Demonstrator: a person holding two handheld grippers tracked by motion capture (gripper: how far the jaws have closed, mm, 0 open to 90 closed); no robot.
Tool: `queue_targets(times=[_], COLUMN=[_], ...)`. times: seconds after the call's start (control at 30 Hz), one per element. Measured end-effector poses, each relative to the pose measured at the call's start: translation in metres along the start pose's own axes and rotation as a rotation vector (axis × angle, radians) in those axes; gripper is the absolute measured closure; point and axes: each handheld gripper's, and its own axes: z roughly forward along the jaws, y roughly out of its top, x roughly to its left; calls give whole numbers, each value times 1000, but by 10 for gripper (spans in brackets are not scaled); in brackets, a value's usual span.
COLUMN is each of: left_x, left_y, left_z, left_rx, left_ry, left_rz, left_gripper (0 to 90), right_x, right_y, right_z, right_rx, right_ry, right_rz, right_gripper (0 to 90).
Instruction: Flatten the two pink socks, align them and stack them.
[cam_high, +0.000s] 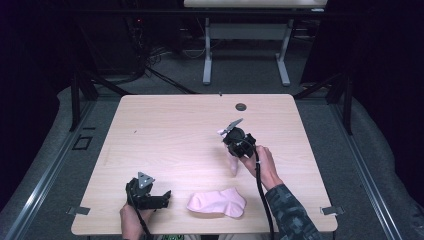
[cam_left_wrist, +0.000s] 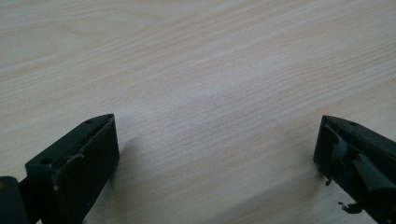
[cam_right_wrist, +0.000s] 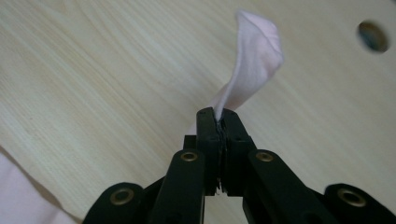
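Nearest the high camera, at the counter's (cam_high: 165, 115) near edge, a pink sock (cam_high: 217, 202) lies flat. Taking this sock as the landmark: the left gripper (cam_high: 162, 199) rests just to its left, low over the wood, jaws spread wide with nothing between them, a hand behind it at the counter's edge. Beyond the sock and slightly to its right, the right gripper (cam_high: 224, 134) is held up off the counter in a hand, its sleeve patterned in camouflage. A second sock (cam_high: 233, 164), also pink, hangs from this gripper down toward the wood, its lower end well short of the flat sock. A small dark hole (cam_high: 241, 106) in the counter sits farther back still.

Left gripper view: two black jaws stand far apart at the lower corners, bare pale wood between them.

Right gripper view: the jaws are pressed together on a fold of the second sock (cam_right_wrist: 254, 65), whose cloth rises from the right gripper's (cam_right_wrist: 218, 114) tips in a twisted flap. More pink cloth shows at the lower left corner; which sock it belongs to I cannot tell. The hole (cam_right_wrist: 372, 36) appears at upper right.
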Motion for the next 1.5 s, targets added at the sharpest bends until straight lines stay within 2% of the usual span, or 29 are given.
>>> queue_targets(times=[0.03,0.07,0.1,0.17,0.2,0.37,0.4,0.43,0.47,0.5,0.53,0.57,0.6,0.67,0.7,0.77,0.8,0.83,0.87,1.0,1.1,1.2,1.23,1.33,1.37,1.4,1.43,1.47,1.5], left_x=[0,0,0,0,0,0,0,0,0,0,0,0,0,1,2,4,9,11,13,9,-6,-13,-23,-31,-38,-38,-41,-43,-46], left_y=[0,0,0,0,0,0,0,0,0,0,0,0,0,0,1,2,7,9,13,29,55,65,78,86,93,93,96,98,101], left_z=[0,0,0,0,0,0,0,0,0,0,0,0,0,0,0,0,0,1,0,0,5,9,16,24,32,32,36,39,42], left_rx=[0,0,0,0,1,1,1,1,1,1,1,1,1,3,5,12,33,40,44,48,75,84,103,110,130,130,134,139,146], left_ry=[0,1,0,0,1,1,1,1,1,1,1,1,0,-6,-10,-16,-28,-39,-55,-81,-128,-150,-183,-204,-243,-243,-262,-280,-291], left_rz=[0,0,-3,-4,-4,-3,-4,-4,-3,-3,-4,-3,-3,5,8,7,-17,-37,-54,-57,2,20,61,82,90,90,88,89,99], left_gripper=[0,0,0,1,0,0,0,0,0,0,0,0,0,0,0,0,1,2,11,80,152,173,225,254,269,274,312,312,377], right_x=[0,8,13,20,35,54,54,54,49,49,40,40,29,17,10,5,-5,-8,-10,-7,0,6,9,13,13,13,13,13,15], right_y=[0,4,4,4,-1,-16,-18,-18,-22,-22,-27,-27,-33,-40,-44,-47,-55,-58,-61,-71,-74,-75,-76,-78,-78,-78,-79,-79,-81], right_z=[0,-2,-1,2,12,27,27,27,24,24,16,16,7,-1,-6,-9,-14,-15,-14,-5,2,9,15,25,26,26,29,29,32], right_rx=[0,11,25,31,57,83,78,78,53,53,10,10,-34,-57,-60,-64,-62,-62,-53,-2,13,28,55,76,86,86,100,100,97], right_ry=[0,-5,9,28,112,250,266,266,302,302,328,328,347,365,360,353,313,306,299,299,311,318,319,314,306,306,293,293,296], right_rz=[0,-55,-73,-91,-108,-104,-97,-97,-67,-67,-30,-30,15,58,94,113,162,184,195,253,265,270,264,263,261,261,250,250,258], right_gripper=[878,873,870,864,835,722,664,664,582,582,538,538,506,481,484,487,490,494,494,501,502,504,510,539,560,560,626,626,667])
